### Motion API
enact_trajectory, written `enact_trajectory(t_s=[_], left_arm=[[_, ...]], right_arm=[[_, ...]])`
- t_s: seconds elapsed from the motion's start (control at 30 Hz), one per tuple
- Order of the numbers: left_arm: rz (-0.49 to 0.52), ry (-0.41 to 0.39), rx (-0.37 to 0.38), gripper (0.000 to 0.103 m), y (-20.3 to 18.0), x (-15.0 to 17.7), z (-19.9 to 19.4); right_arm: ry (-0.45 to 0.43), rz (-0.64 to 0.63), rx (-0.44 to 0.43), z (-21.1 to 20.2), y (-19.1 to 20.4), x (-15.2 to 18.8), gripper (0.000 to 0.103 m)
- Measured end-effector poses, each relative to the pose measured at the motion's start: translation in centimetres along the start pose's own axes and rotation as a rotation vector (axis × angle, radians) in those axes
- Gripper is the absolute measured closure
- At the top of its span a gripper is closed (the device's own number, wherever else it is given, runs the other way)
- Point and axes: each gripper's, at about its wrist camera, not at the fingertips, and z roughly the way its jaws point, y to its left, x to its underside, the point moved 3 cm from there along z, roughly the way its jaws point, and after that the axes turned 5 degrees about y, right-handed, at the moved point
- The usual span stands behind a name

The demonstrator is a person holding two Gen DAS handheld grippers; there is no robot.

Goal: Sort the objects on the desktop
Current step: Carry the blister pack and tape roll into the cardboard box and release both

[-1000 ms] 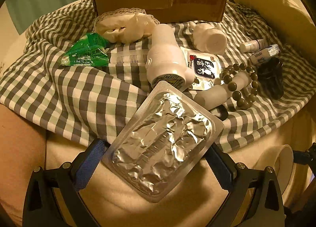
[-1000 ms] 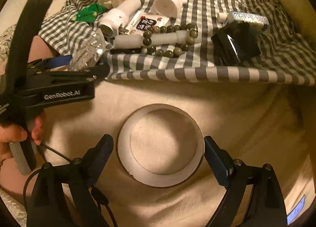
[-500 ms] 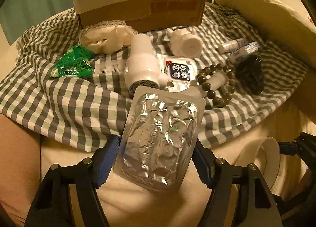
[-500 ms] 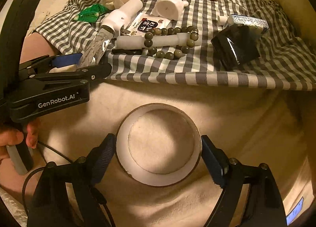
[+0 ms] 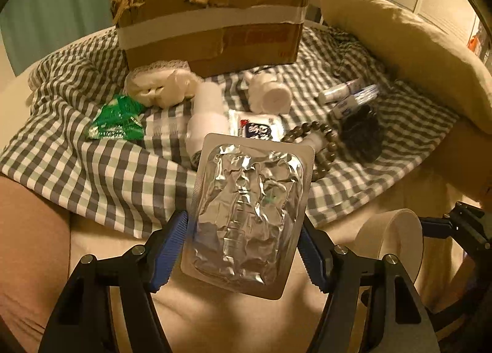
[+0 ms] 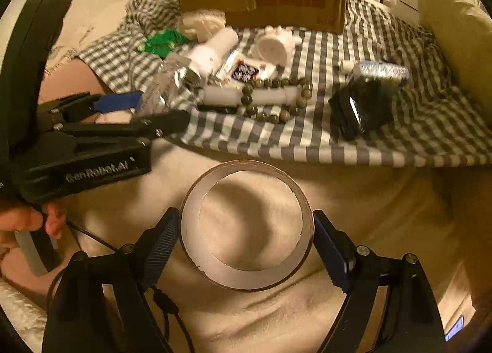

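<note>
Left gripper (image 5: 243, 248) clamps foil pack (image 5: 249, 217); right gripper (image 6: 246, 243) clamps tape roll (image 6: 246, 225). Both lifted, neither boxed. Clutter on cloth (image 5: 92, 162) awaits box (image 5: 212, 33).

We see bare cream bedding (image 6: 353, 199) open in front of the checked cloth (image 5: 101, 174). On the cloth, small things crowd the middle: a white bottle (image 5: 204, 119), a bead bracelet (image 6: 276, 101), a black pouch (image 6: 363, 107). A cardboard box (image 5: 212, 33) blocks the far side and a pillow (image 5: 409, 54) the right.
</note>
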Motion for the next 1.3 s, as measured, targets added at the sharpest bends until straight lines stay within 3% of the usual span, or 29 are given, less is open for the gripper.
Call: enact_trajectory(t_s=[0.6, 0.9, 1.3], left_arm=[[-0.022, -0.113, 0.046, 0.032, -0.5, -4.9, -5.7], [-0.04, -0.255, 0.007, 0.032, 2.1, -9.8, -9.5], [-0.053, -0.321, 0.01, 0.032, 3.2, -14.5, -10.0]], right_arm=[[-0.162, -0.052, -0.034, -5.9, 0.0, -5.8, 0.019], [-0.262, -0.093, -0.012, -8.8, -0.3, -11.0, 0.019], [-0.342, -0.154, 0.039, -10.6, 0.1, -16.9, 0.019]])
